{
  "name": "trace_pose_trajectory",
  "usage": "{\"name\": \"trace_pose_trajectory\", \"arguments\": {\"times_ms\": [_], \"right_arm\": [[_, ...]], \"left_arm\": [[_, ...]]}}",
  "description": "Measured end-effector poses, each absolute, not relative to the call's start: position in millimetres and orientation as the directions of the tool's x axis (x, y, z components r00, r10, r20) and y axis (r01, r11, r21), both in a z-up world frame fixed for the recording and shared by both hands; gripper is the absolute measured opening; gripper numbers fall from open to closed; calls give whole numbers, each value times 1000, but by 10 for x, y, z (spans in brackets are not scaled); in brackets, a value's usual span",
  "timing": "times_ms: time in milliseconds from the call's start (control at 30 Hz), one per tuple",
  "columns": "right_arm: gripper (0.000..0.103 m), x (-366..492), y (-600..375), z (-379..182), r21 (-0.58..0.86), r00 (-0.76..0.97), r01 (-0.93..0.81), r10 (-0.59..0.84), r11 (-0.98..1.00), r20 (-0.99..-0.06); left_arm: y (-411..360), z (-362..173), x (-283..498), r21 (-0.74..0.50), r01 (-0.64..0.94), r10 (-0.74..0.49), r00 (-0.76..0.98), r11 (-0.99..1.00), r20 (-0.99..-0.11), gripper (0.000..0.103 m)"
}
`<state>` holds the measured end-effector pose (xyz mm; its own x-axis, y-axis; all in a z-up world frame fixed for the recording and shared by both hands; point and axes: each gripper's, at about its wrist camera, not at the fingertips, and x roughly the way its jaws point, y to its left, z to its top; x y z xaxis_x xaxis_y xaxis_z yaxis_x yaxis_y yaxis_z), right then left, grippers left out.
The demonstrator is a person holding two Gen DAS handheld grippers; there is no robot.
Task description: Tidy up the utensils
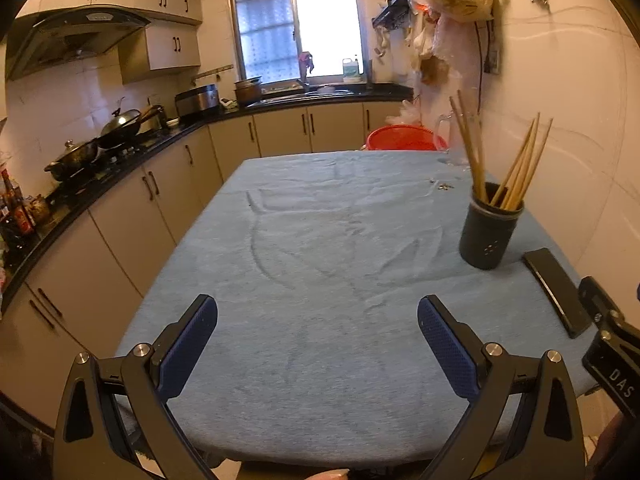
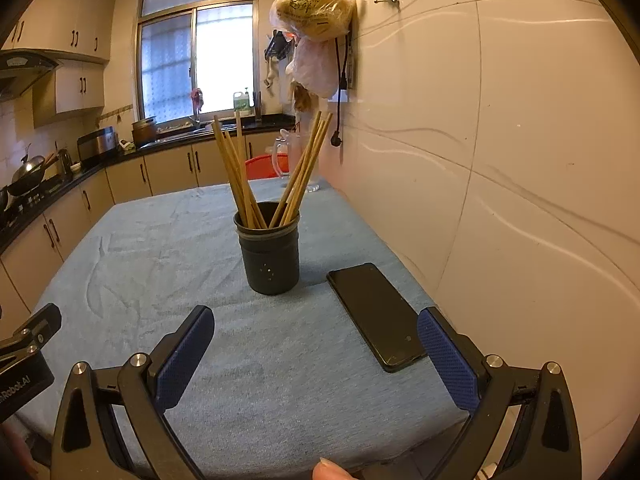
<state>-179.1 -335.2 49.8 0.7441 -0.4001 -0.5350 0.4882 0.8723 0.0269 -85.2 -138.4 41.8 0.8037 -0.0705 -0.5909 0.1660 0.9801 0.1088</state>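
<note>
A dark round holder (image 2: 270,258) stands upright on the blue tablecloth (image 2: 160,264) and holds several wooden chopsticks (image 2: 240,176) that fan out to both sides. In the left wrist view the holder (image 1: 490,234) with its chopsticks (image 1: 520,168) stands at the right of the table. My right gripper (image 2: 316,350) is open and empty, just short of the holder. My left gripper (image 1: 318,336) is open and empty over the bare cloth (image 1: 312,240), to the left of the holder. Each gripper's body shows at the edge of the other's view.
A black phone (image 2: 376,314) lies flat right of the holder, near the white wall (image 2: 520,160); it shows in the left wrist view (image 1: 556,290) too. A clear glass jug (image 2: 292,156) and a red basin (image 1: 404,138) are at the table's far end. Kitchen counter (image 1: 100,184) runs along the left.
</note>
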Motion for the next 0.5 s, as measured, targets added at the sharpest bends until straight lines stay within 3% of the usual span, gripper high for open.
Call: {"name": "trace_pose_trajectory", "arguments": {"times_ms": [500], "right_arm": [[103,-1784,-3350,479,33,743,486,-392,873,-543]], "left_arm": [[-1431,375,-852,160,193,-59,793,968,-606,100]]}}
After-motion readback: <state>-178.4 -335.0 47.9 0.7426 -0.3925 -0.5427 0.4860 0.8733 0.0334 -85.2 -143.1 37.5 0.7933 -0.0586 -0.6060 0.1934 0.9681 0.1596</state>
